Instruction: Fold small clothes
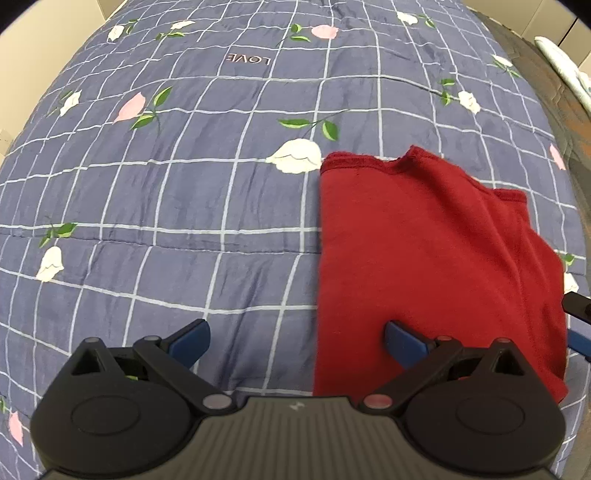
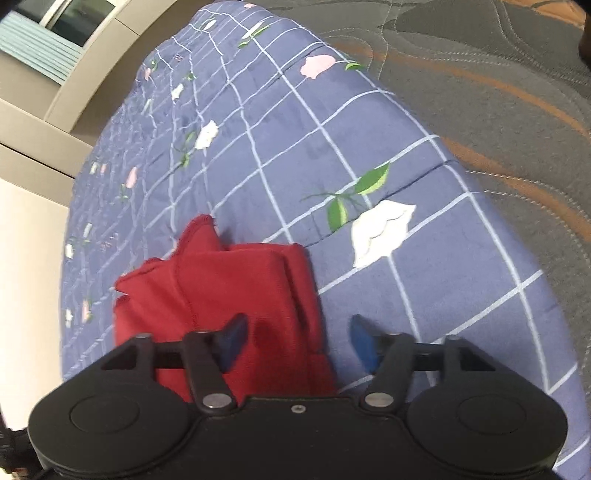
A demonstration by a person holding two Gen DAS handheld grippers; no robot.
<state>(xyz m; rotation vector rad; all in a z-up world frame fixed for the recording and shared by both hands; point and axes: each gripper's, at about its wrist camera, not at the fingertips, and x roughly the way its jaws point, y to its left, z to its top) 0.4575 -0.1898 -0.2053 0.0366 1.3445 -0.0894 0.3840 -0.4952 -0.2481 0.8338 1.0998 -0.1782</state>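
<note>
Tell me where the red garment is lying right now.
The red garment lies partly folded on the blue floral quilt, right of centre in the left wrist view, just below a white flower.

Dark red garment (image 1: 424,258), blue-grey quilt (image 1: 184,184) with white grid, pink and white flowers

Most of both frames is filled by a blue-grey quilted bedspread (image 1: 207,192) checked with pale lines and printed with white and pink flowers. A dark grey stitched mattress with orange curves (image 2: 498,110) is seen at upper right. Beige walls (image 2: 33,155) and a window (image 2: 70,14) are seen at upper left.
</note>
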